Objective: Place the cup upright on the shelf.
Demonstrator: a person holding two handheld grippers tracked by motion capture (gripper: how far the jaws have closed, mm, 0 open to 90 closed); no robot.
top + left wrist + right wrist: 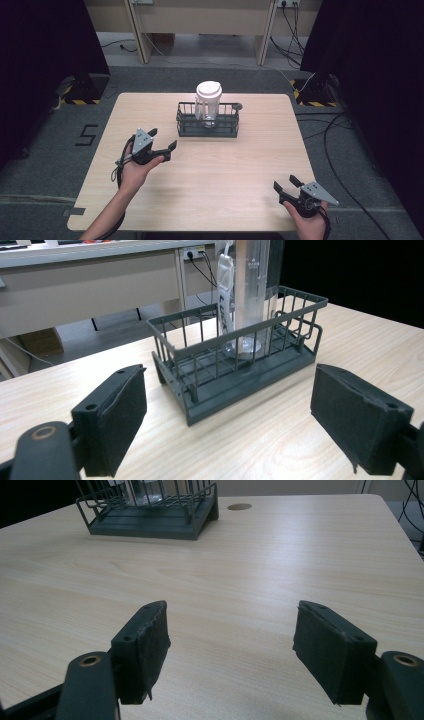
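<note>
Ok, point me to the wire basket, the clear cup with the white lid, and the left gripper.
wire basket (pixel 186 125): high view, front wall, left part.
clear cup with white lid (pixel 208 91): high view, on the lid's top.
left gripper (pixel 162 141): high view, midway between its open fingertips.

Even overhead light, soft shadows (dark curtained sides), slightly soft focus.

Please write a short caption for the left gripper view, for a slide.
Open left gripper faces a dark wire basket holding a clear cup on a wooden table.
</note>
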